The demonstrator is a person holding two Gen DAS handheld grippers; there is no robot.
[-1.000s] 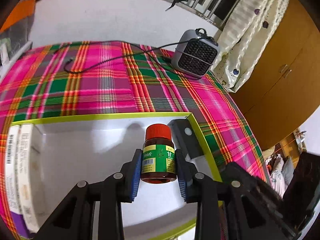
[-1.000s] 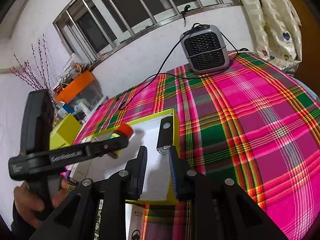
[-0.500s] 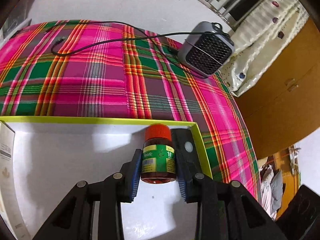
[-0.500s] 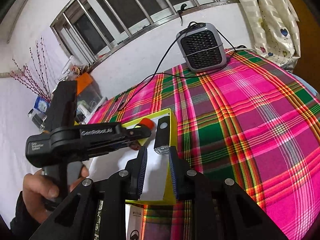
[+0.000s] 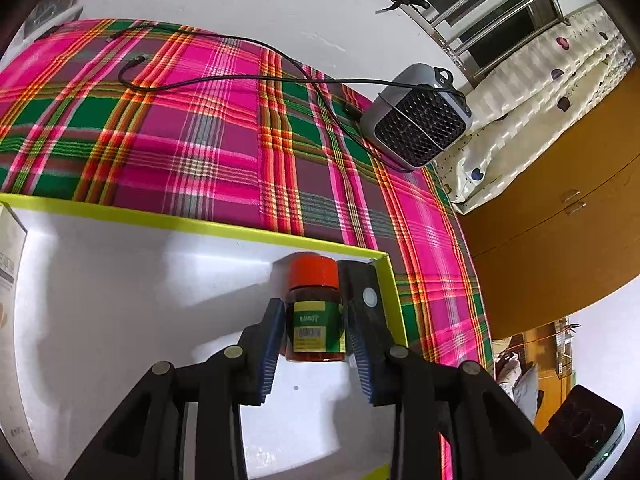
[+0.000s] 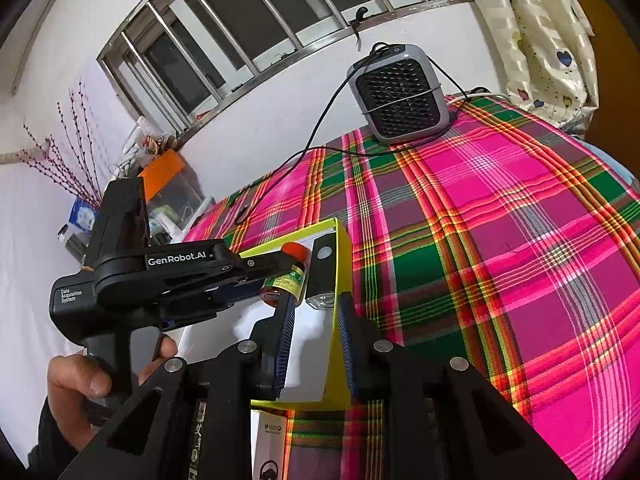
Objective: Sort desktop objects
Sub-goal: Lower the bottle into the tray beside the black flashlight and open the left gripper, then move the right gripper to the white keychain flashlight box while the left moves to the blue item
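My left gripper [image 5: 315, 320] is shut on a brown medicine bottle [image 5: 315, 312] with a red cap and green label. It holds the bottle in the far right corner of a white tray with a yellow-green rim [image 5: 224, 227], right beside a black flashlight [image 5: 362, 292]. In the right wrist view the bottle [image 6: 286, 280] and flashlight [image 6: 322, 276] lie side by side in the tray [image 6: 343, 252]. My right gripper [image 6: 314, 312] is open and empty, hovering over the tray's near right corner.
A grey fan heater [image 5: 418, 126] with a black cable [image 5: 208, 80] stands at the back of the plaid tablecloth [image 5: 200, 136]. A white box [image 5: 10, 248] lies at the tray's left. A small carton [image 6: 270, 440] lies below my right gripper. A wooden cabinet [image 5: 560, 200] stands right.
My left gripper has carried the bottle forward and to the right, into the tray's far corner next to the flashlight. My right gripper has stayed almost still.
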